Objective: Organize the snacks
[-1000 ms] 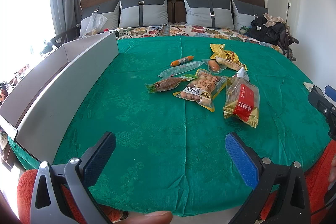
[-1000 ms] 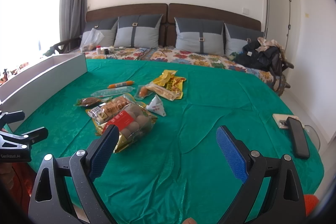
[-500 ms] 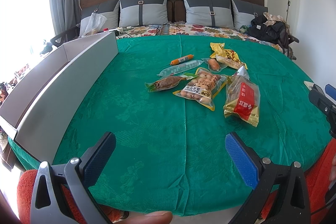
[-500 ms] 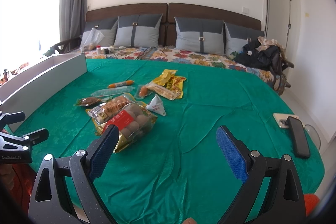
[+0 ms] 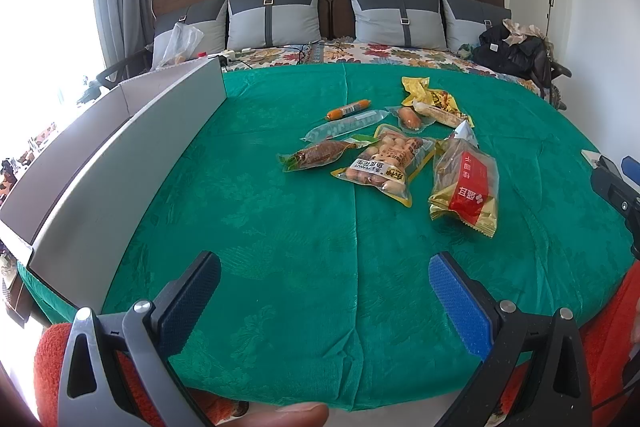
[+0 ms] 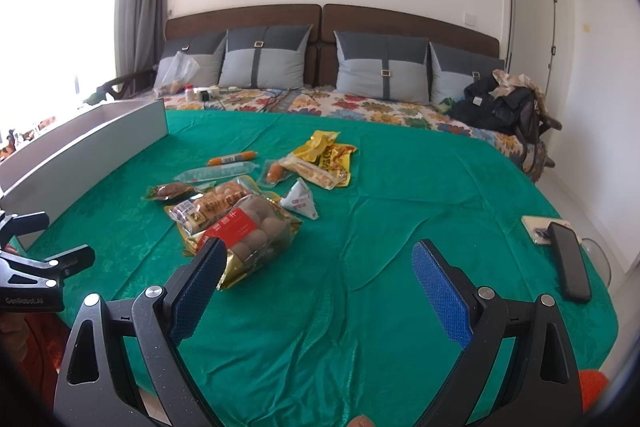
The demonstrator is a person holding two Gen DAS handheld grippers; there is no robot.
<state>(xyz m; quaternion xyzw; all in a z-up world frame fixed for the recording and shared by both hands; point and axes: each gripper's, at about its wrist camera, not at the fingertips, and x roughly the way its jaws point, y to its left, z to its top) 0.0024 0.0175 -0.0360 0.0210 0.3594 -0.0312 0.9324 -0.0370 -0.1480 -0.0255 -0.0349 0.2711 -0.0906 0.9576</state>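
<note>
Nearest in the left wrist view, the left gripper (image 5: 324,291) hangs over the near edge of the green cloth (image 5: 280,227) with its jaws spread wide and nothing between them. The right gripper (image 6: 316,279) is likewise spread and empty, above the cloth's near edge.

Only the left view shows a fingertip (image 5: 288,415) at the bottom and red sleeves (image 5: 52,359) behind the tool. It also catches the right gripper's tips at the cloth's right edge, while the right view shows the left gripper's black body at the left edge.

The snacks lie in a loose cluster around the cloth's middle. Closest is the red-label bag (image 6: 244,231), just beyond the right gripper's left finger (image 6: 196,287) in that view. Overlapping or touching it is the peanut bag (image 5: 384,163), and left of that the fish pack (image 5: 316,155). A white triangular packet (image 6: 302,201) shows plainly in the right view but is half hidden behind the red-label bag in the left. Farther back come a clear tube (image 5: 346,125), an orange sausage (image 5: 348,109), a small sausage pack (image 5: 408,117) and a yellow bag (image 5: 430,95).

A grey box (image 5: 132,155) runs along the left edge. Only the right view shows a phone (image 6: 568,259) at the right edge. Pillows (image 6: 266,57) stand farthest back.
</note>
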